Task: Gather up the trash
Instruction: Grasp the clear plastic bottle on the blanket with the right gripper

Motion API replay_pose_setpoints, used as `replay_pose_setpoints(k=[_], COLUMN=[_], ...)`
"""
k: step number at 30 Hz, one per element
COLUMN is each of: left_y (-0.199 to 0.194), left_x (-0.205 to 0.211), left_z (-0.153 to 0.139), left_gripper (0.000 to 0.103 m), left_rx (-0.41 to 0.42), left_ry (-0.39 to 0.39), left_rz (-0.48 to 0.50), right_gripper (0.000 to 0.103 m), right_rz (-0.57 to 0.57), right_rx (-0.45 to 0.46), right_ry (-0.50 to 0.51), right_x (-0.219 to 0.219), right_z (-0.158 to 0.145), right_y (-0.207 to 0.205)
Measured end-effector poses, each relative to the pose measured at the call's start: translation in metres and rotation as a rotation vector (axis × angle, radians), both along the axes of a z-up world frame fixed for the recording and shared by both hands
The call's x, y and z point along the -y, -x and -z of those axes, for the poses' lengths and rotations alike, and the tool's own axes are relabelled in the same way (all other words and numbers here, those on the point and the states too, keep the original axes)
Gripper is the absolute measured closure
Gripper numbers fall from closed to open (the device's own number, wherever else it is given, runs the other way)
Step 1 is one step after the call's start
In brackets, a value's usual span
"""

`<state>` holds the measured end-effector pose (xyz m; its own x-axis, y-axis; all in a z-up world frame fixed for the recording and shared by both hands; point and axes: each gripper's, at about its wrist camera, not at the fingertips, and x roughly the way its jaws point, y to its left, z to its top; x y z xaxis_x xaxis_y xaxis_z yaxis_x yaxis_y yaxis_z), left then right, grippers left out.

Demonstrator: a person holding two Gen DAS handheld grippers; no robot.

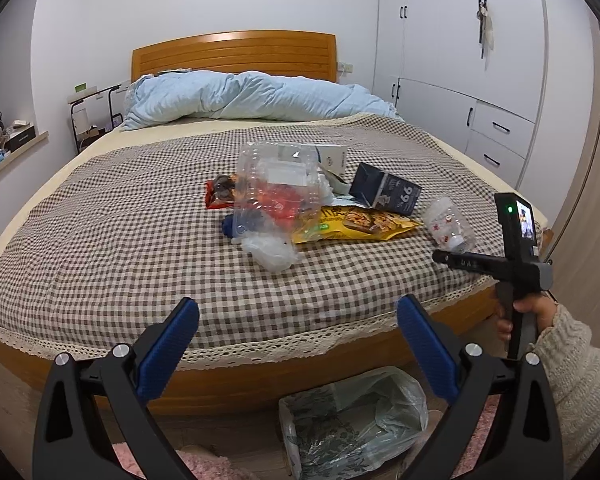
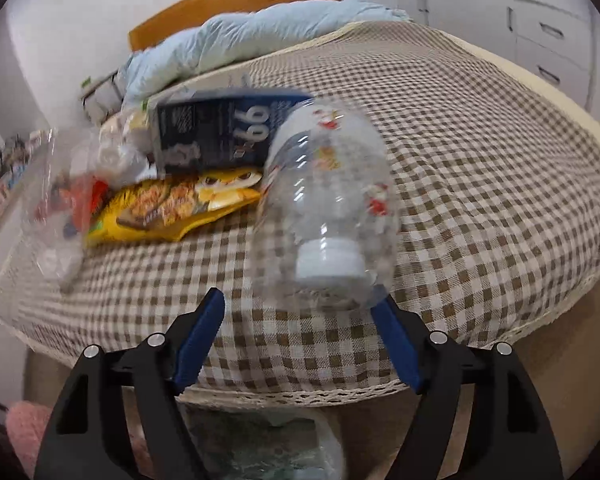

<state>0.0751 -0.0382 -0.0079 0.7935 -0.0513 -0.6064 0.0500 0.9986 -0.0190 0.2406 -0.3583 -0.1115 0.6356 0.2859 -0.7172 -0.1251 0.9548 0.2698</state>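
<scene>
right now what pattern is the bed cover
Brown and white check on the bed cover, clearest in the left wrist view.

Black claw (image 1: 298, 312), blue ribbed pads (image 1: 168, 344), cream knit sleeve (image 1: 580, 372).

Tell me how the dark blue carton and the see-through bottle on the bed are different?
The dark blue carton is boxy, printed and hides its inside; the see-through bottle is round and clear, with little red pictures and a white cap. The carton leans on the trash pile, touching the yellow snack bag; the bottle lies apart, nearest the right gripper. Both lie on the checkered bedspread.
</scene>
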Motion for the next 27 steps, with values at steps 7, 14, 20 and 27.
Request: replay_pose_setpoints(k=[7, 14, 20, 27], left_y=[0.004, 0.006, 0.005, 0.002], left_x=[0.007, 0.009, 0.013, 0.015], left_z=[0.001, -0.003, -0.004, -0.006], left_gripper=[0.007, 0.007, 0.007, 0.007], left_rx=[0.001, 0.005, 0.005, 0.013], left_ry=[-0.02, -0.034, -0.045, -0.049], left_rz=[0.011, 0.009, 0.016, 0.016], right_gripper=[0.046, 0.047, 0.047, 0.047], right_rz=[0.082, 0.095, 0.034, -0.169], right_rx=[-0.001, 0.041, -0.039, -0.09], right_ry=[-0.139, -0.112, -0.042, 0.297], right_x=[0.027, 0.032, 0.024, -0.008], right_z=[-0.005, -0.029, -0.059, -0.089], right_y=[0.008, 0.02, 0.001, -0.01])
